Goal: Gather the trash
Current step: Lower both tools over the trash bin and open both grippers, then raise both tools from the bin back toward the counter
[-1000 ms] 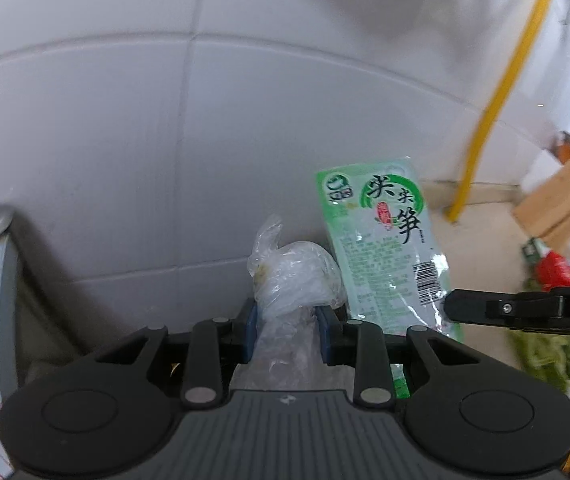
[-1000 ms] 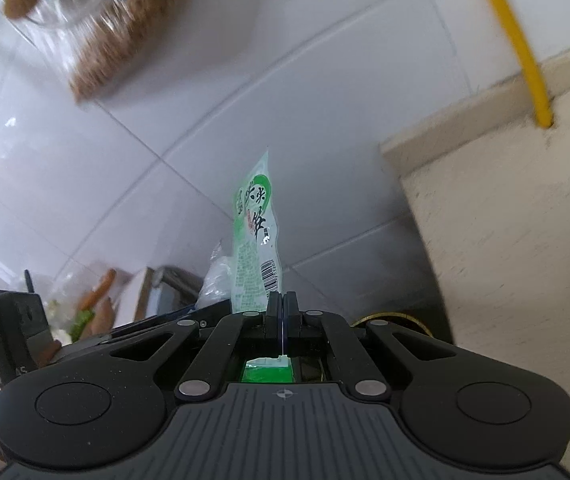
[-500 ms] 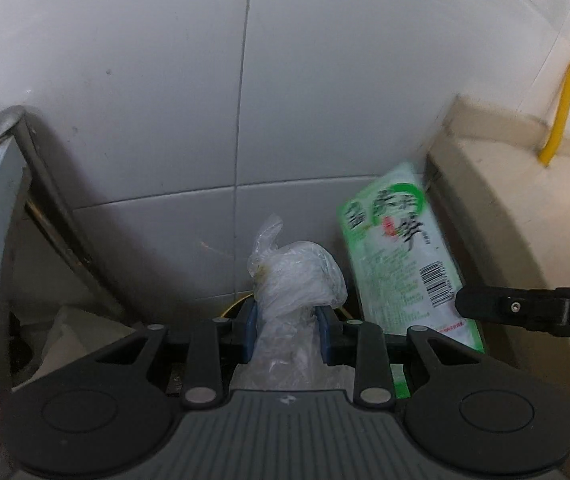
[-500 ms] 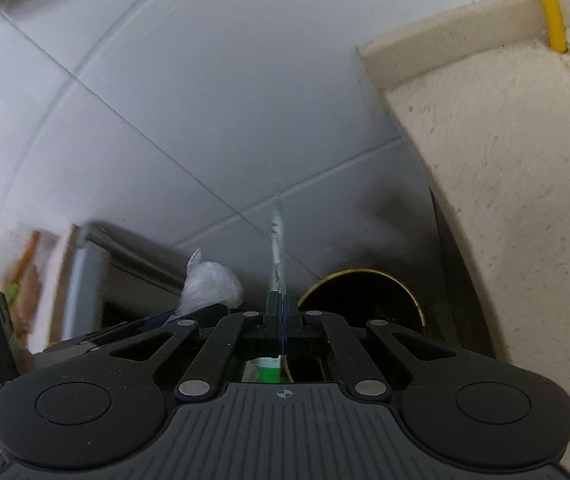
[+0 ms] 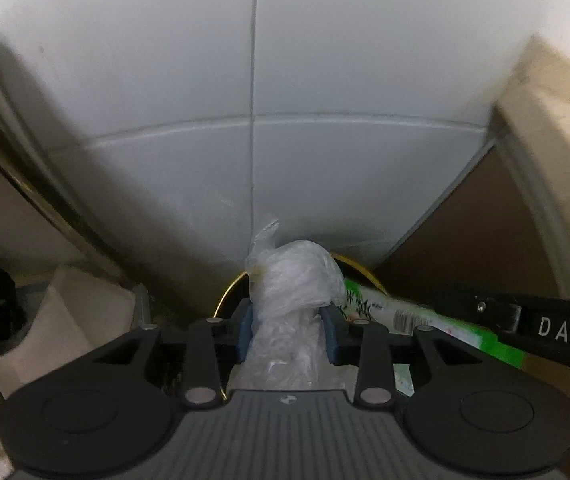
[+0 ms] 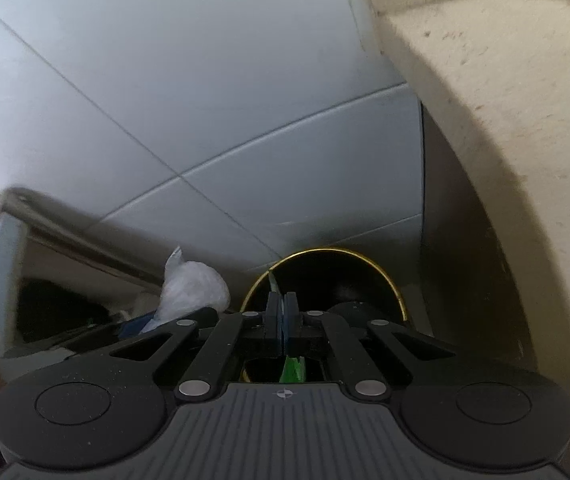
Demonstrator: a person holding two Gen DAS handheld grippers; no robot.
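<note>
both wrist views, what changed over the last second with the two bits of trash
Both hands came down from counter height toward the gold-rimmed bin, now right below. The left gripper is opening, the crumpled plastic bag still between its fingers. The right gripper stays shut on the green packet, which now lies tipped over the bin.

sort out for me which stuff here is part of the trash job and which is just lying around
Part of the job:
- crumpled clear plastic bag between the opening jaws of the left gripper
- green snack wrapper pinched in the shut right gripper
- gold-rimmed bin below both

Just lying about:
- white tiled wall
- beige counter edge
- metal-framed unit at left
</note>
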